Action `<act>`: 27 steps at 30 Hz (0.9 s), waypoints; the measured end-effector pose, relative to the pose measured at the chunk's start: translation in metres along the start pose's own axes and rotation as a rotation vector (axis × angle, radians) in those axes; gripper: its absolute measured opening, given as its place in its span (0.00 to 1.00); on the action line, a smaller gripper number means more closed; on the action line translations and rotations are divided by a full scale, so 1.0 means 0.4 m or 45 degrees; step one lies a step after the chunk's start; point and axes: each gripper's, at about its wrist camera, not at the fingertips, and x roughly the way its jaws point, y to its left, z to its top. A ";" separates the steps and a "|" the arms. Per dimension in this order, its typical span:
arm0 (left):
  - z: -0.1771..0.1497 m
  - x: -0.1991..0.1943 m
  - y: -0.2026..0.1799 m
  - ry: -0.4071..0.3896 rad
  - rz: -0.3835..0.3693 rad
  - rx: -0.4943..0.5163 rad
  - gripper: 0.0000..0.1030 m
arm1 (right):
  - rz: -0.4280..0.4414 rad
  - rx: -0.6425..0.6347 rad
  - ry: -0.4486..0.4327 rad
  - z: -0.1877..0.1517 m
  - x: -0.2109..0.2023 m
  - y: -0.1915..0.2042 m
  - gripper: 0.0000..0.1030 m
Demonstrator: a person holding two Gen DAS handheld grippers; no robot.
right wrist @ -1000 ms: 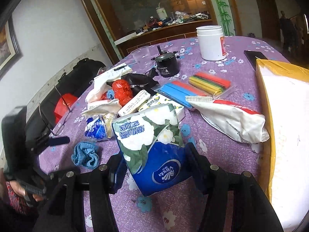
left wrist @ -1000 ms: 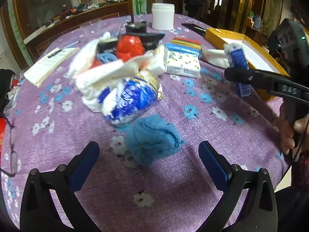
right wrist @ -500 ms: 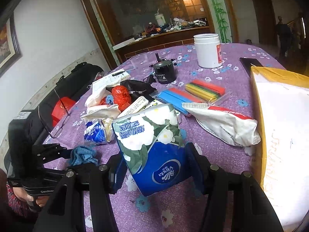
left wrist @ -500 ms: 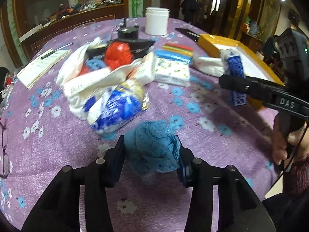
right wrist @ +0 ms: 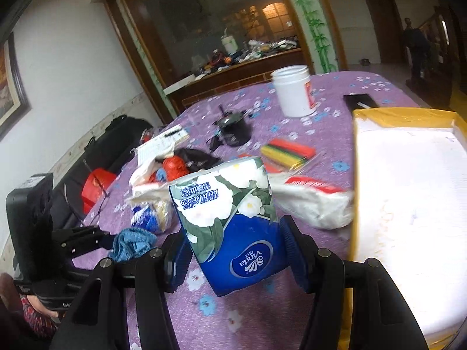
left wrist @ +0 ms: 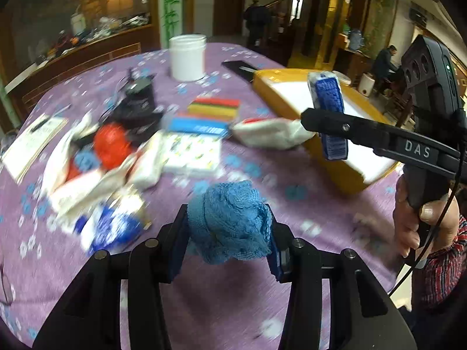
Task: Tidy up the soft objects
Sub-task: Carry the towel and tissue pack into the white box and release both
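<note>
Gripping the blue cloth (left wrist: 230,221) in my left gripper (left wrist: 229,233), newly clamped and lifted; my right gripper (right wrist: 233,250) holds the tissue pack (right wrist: 230,218), apparently nearing the yellow box (right wrist: 408,175).

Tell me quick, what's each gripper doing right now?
Left gripper: shut on the blue cloth.
Right gripper: shut on the tissue pack.

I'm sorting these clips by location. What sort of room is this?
Probably a home or restaurant dining room: a round table under a purple flowered cloth, a wooden sideboard heaped with clutter behind it, and a framed picture on the wall.
</note>
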 end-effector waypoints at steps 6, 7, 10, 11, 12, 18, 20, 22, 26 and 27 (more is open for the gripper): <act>0.124 0.044 -0.070 -0.014 -0.060 0.049 0.43 | -0.076 0.087 -0.091 0.071 -0.069 -0.081 0.57; 0.155 0.060 -0.084 -0.012 -0.067 0.055 0.43 | -0.088 0.108 -0.100 0.083 -0.076 -0.098 0.57; 0.234 0.093 -0.114 -0.013 -0.081 0.067 0.43 | -0.147 0.180 -0.132 0.131 -0.095 -0.156 0.57; 0.261 0.106 -0.122 -0.014 -0.073 0.069 0.43 | -0.168 0.208 -0.134 0.146 -0.098 -0.177 0.57; 0.279 0.117 -0.134 -0.014 -0.067 0.071 0.43 | -0.178 0.237 -0.143 0.161 -0.102 -0.199 0.57; 0.426 0.265 -0.227 0.004 -0.079 0.051 0.43 | -0.315 0.370 -0.112 0.264 -0.081 -0.335 0.57; 0.452 0.325 -0.248 0.030 -0.071 0.045 0.43 | -0.384 0.423 -0.133 0.295 -0.073 -0.385 0.57; 0.462 0.390 -0.261 0.079 -0.051 0.026 0.43 | -0.442 0.448 -0.098 0.307 -0.046 -0.423 0.57; 0.466 0.455 -0.281 0.135 -0.046 0.020 0.43 | -0.468 0.556 -0.029 0.277 0.019 -0.519 0.57; 0.467 0.464 -0.285 0.137 -0.032 0.026 0.43 | -0.471 0.574 -0.006 0.267 0.033 -0.534 0.57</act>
